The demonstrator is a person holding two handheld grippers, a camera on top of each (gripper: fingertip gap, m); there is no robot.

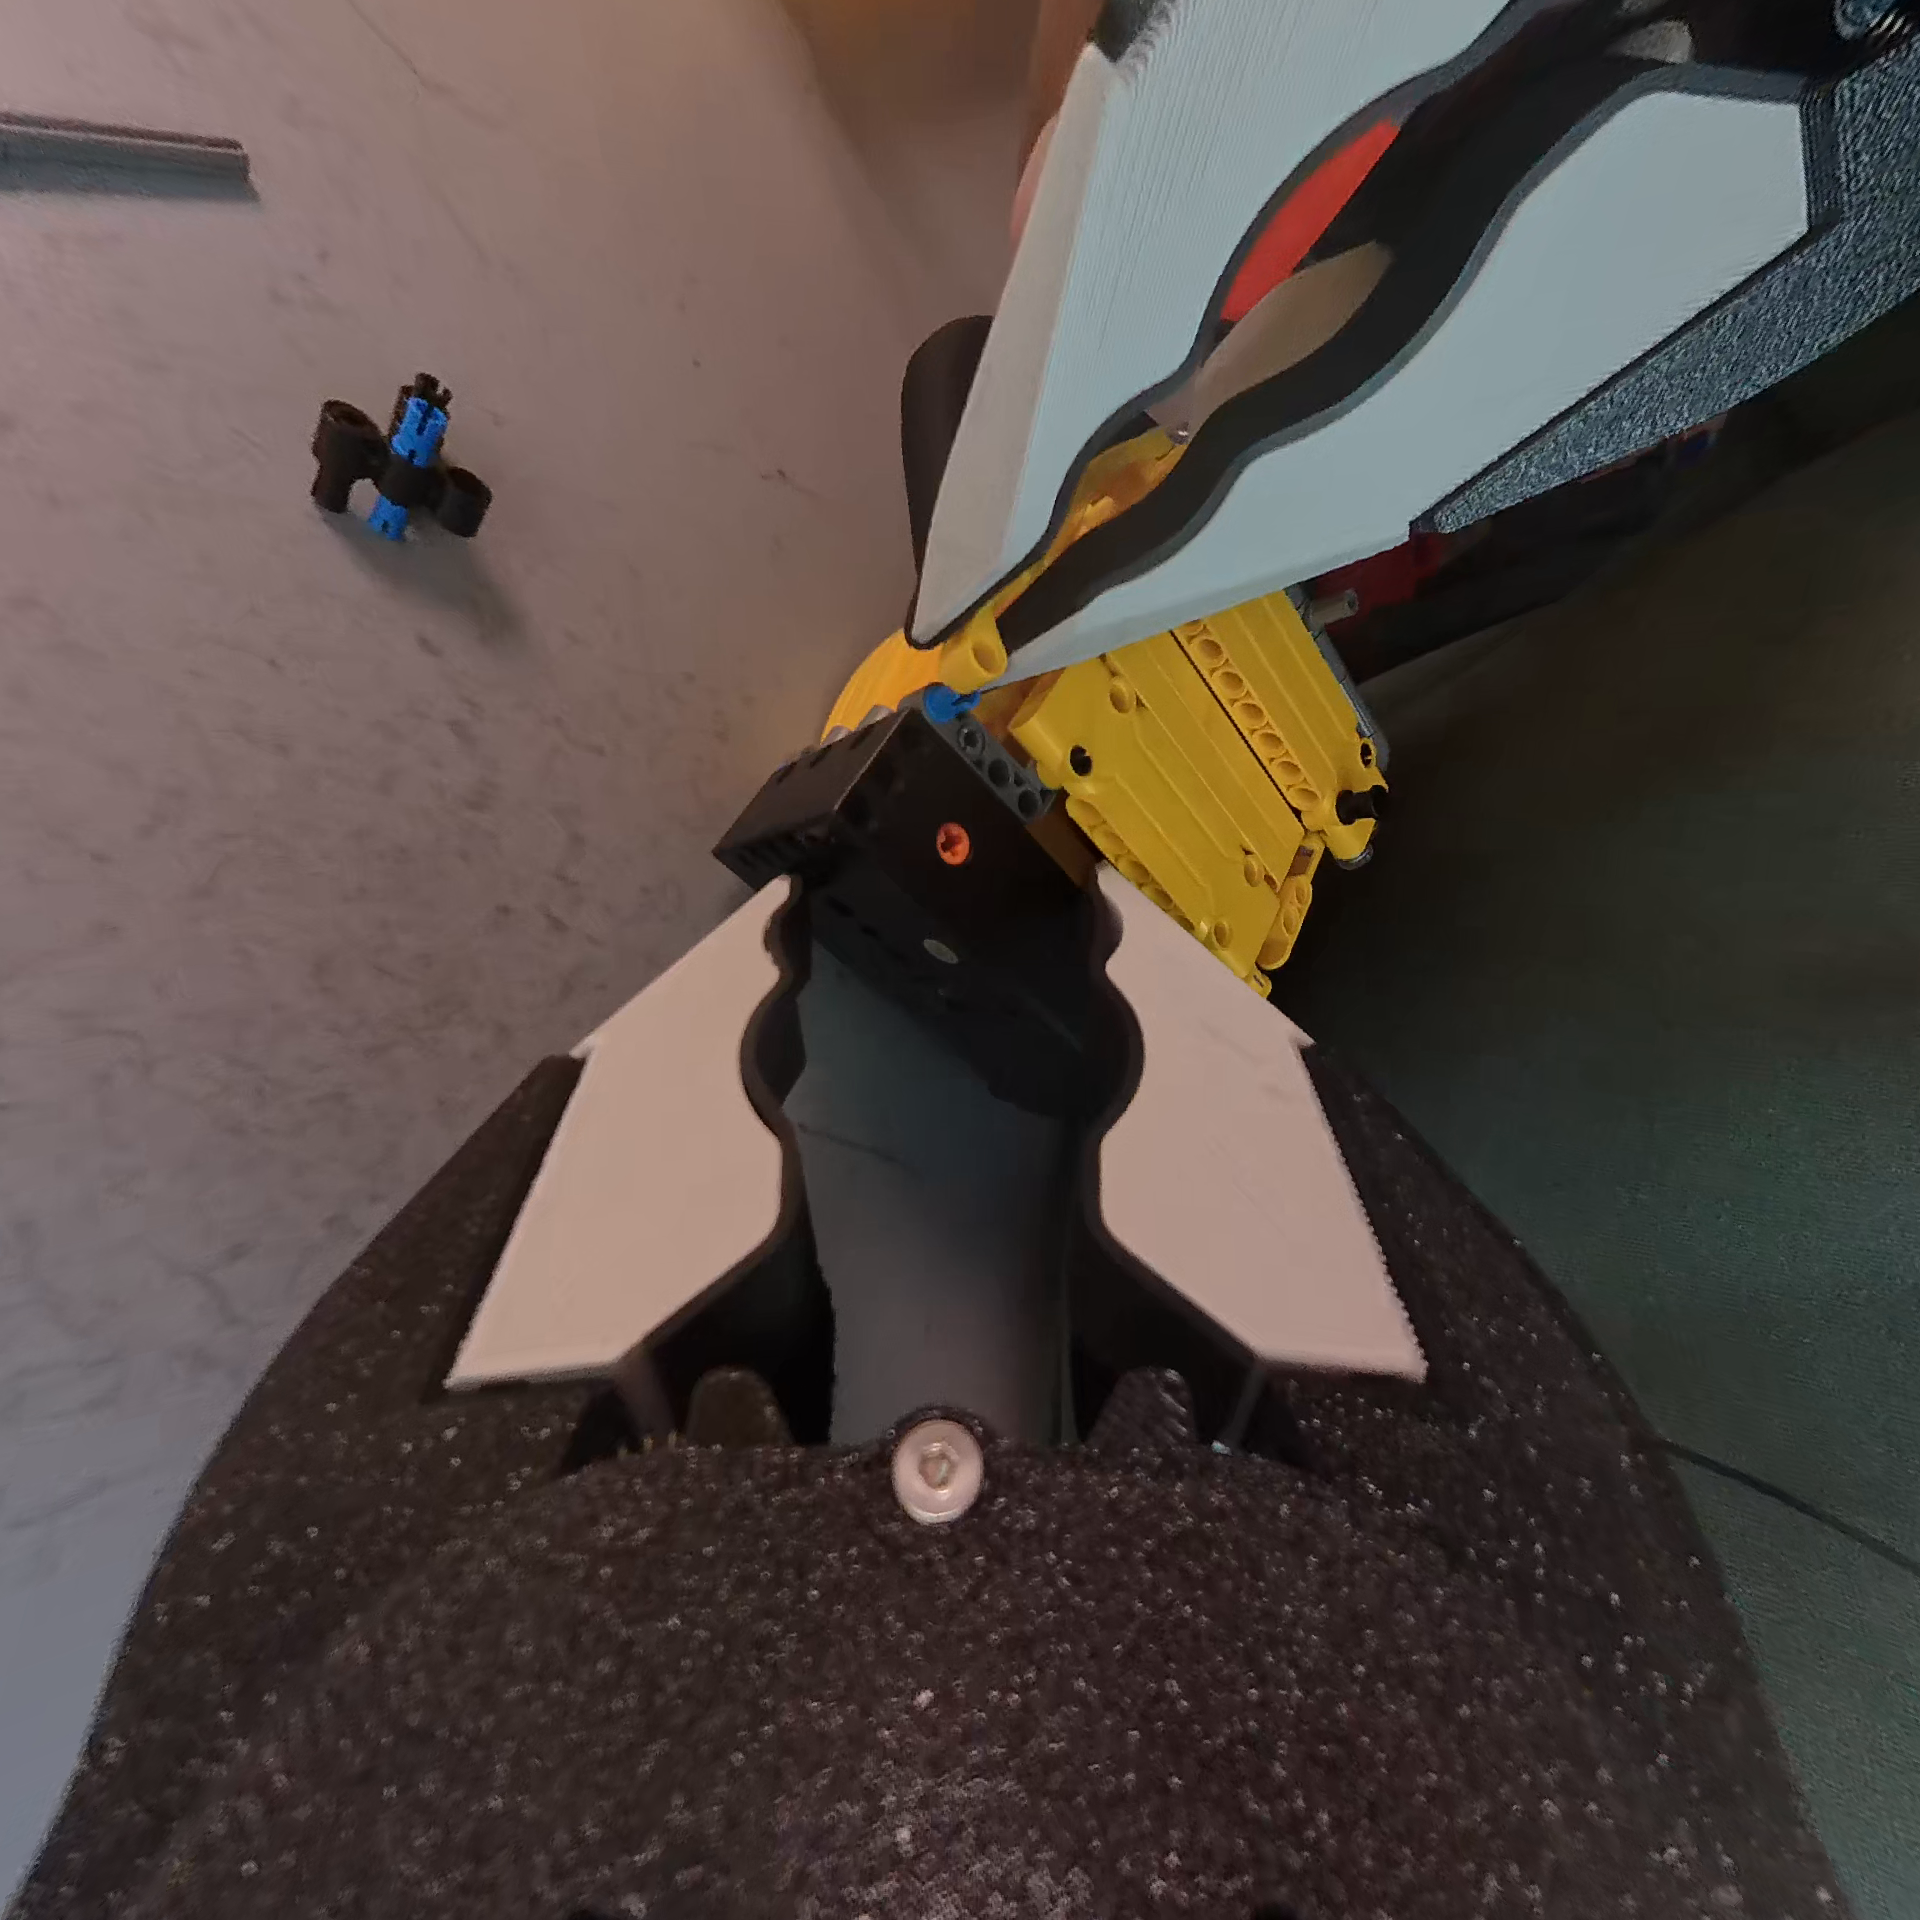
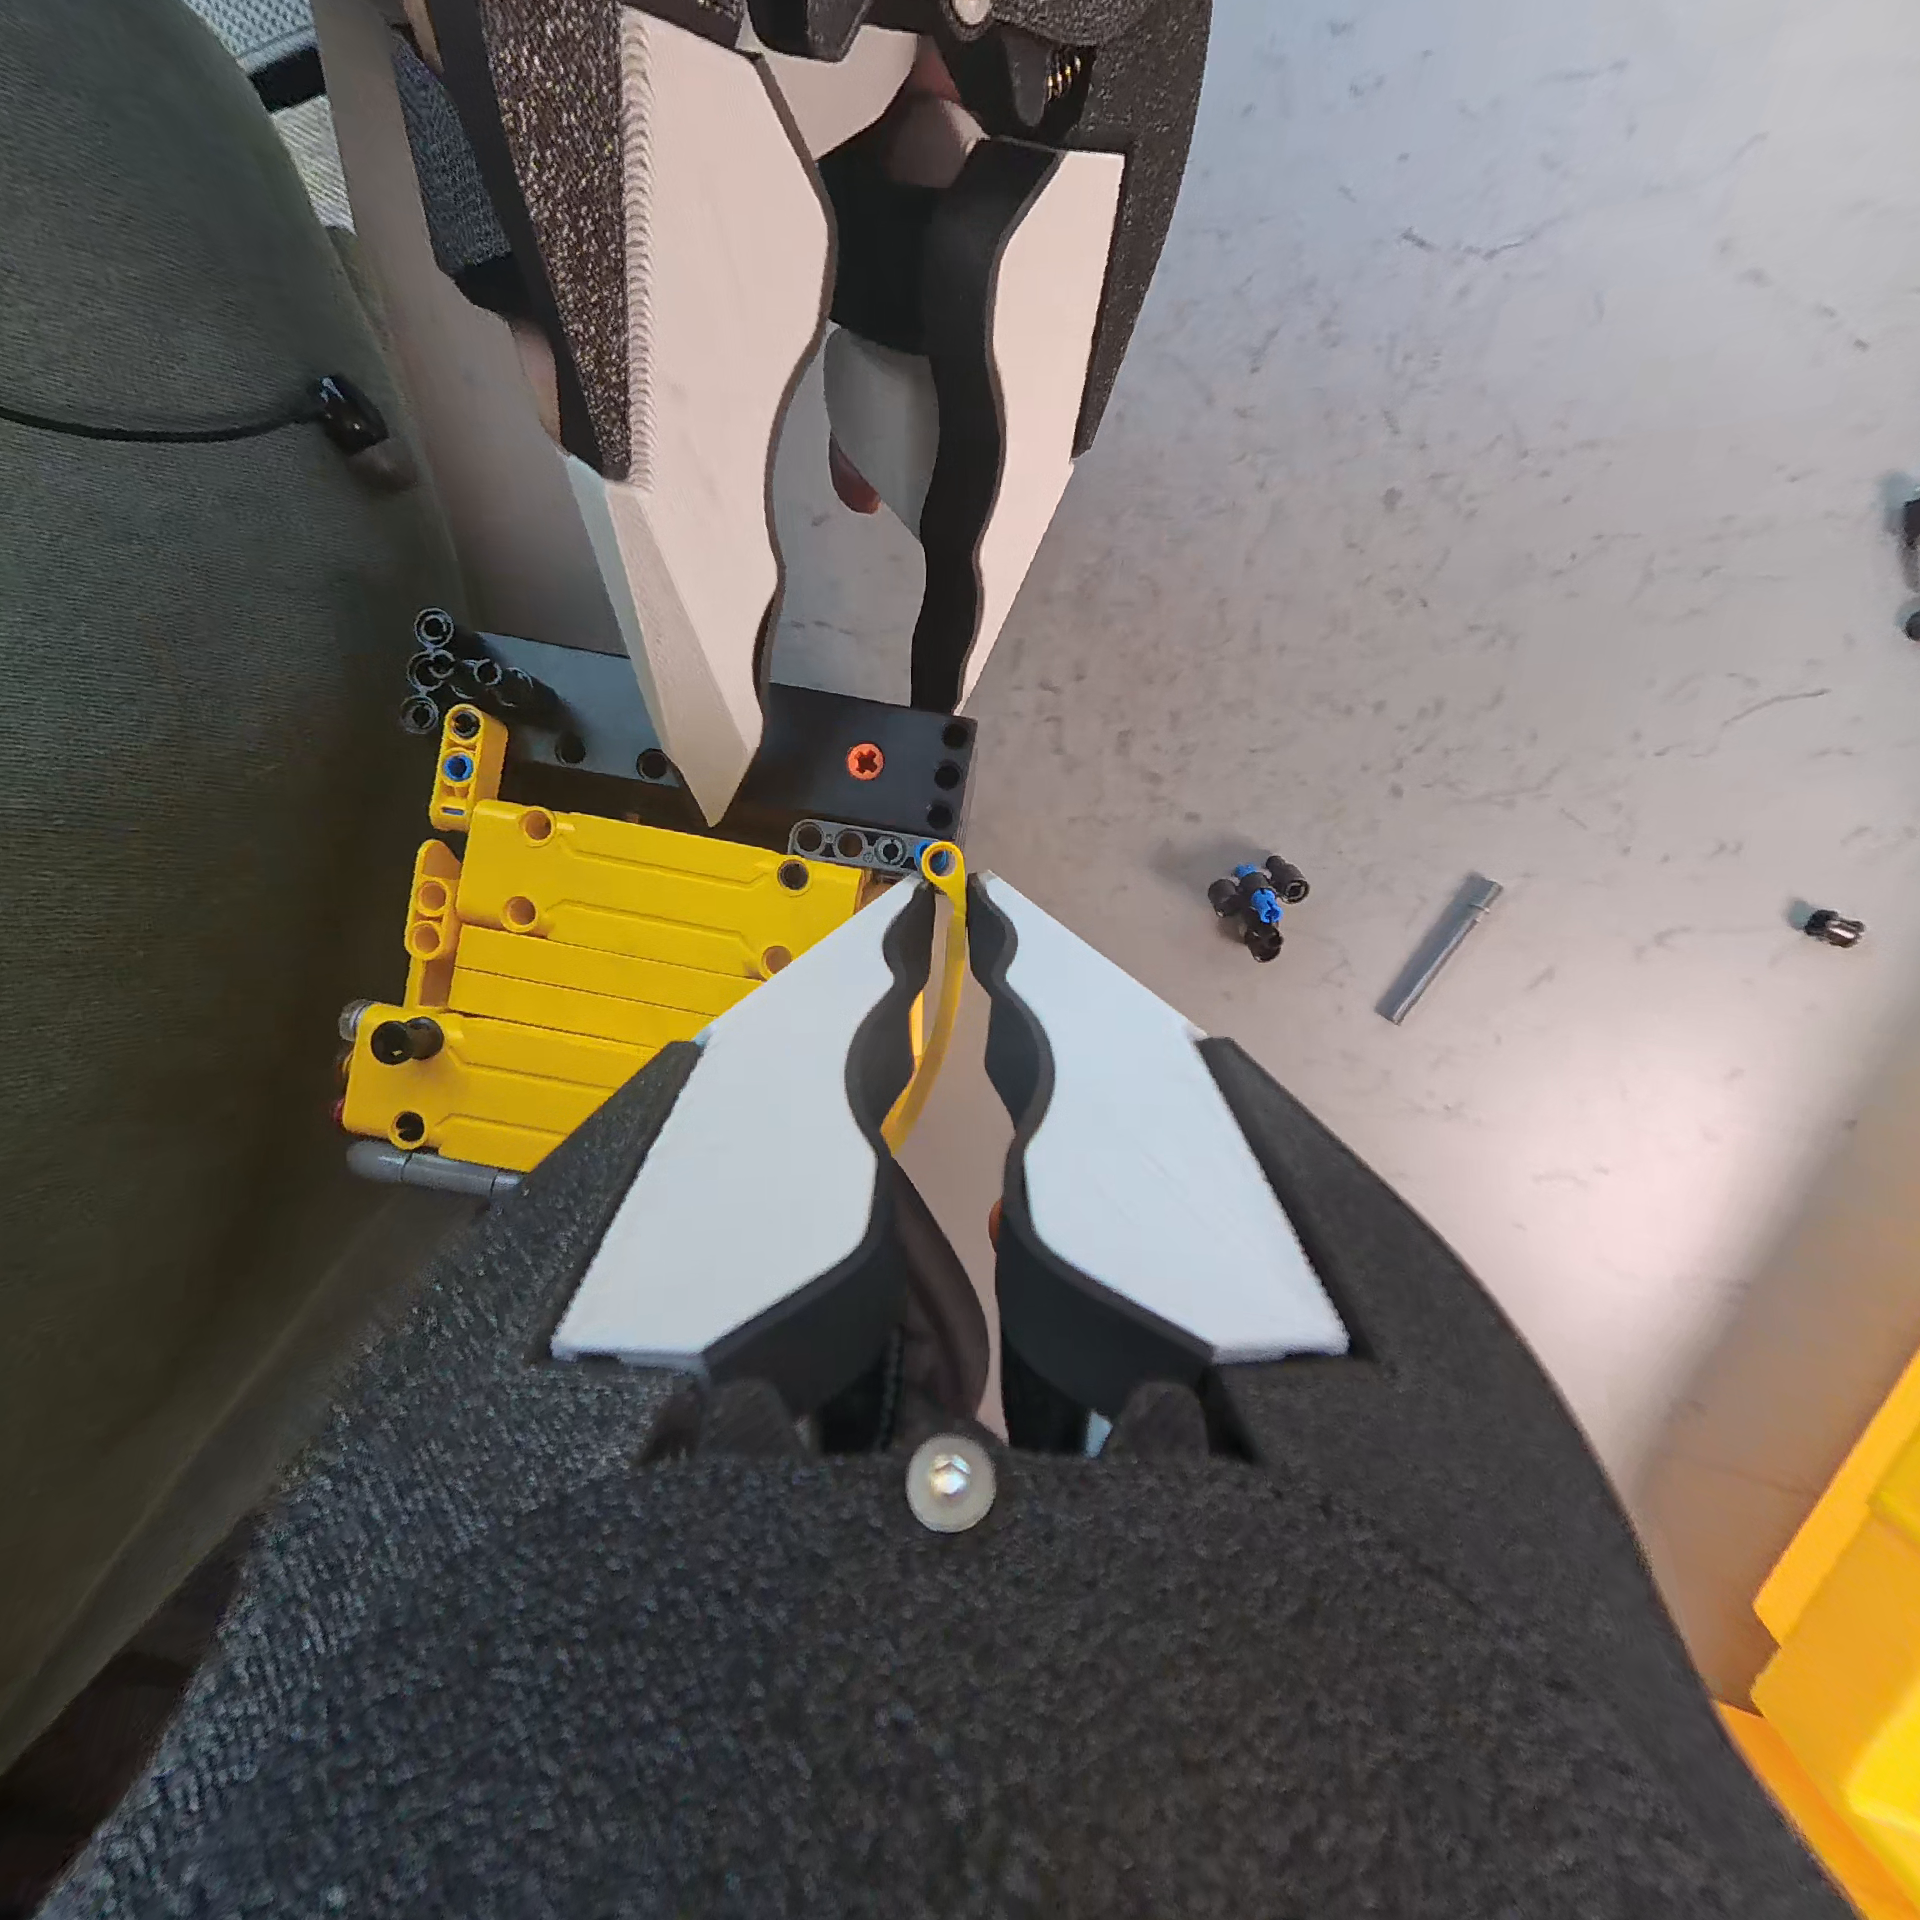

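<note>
A brick-built model with yellow panels (image 1: 1195, 790) and a black block (image 1: 914, 800) is held up at the table edge. My left gripper (image 1: 945, 883) is shut on the black block. My right gripper (image 1: 966, 644) comes in from the upper right, its tips at the model's corner by a blue pin (image 1: 938, 703). In the right wrist view, the right gripper (image 2: 948, 881) is shut on a thin curved yellow strip (image 2: 940, 997). The strip's ring end sits at the corner of the black block (image 2: 894, 764), next to the yellow panels (image 2: 623, 914). The left gripper (image 2: 842, 758) grips the block from above.
A small black and blue connector cluster (image 1: 400, 457) (image 2: 1257, 904) lies on the pale table (image 2: 1455, 416). A grey axle (image 2: 1439, 945) and a black pin (image 2: 1834, 925) lie beyond it. A yellow bin (image 2: 1849, 1558) is at the lower right. Grey-green fabric (image 2: 156, 727) fills the left side. The left gripper's tips are roughly 4 cm from the right gripper's. From the right gripper's tips to the grey axle (image 2: 1439, 945) is close to 12 cm. Seen from the left wrist view (image 1: 78, 148) as well.
</note>
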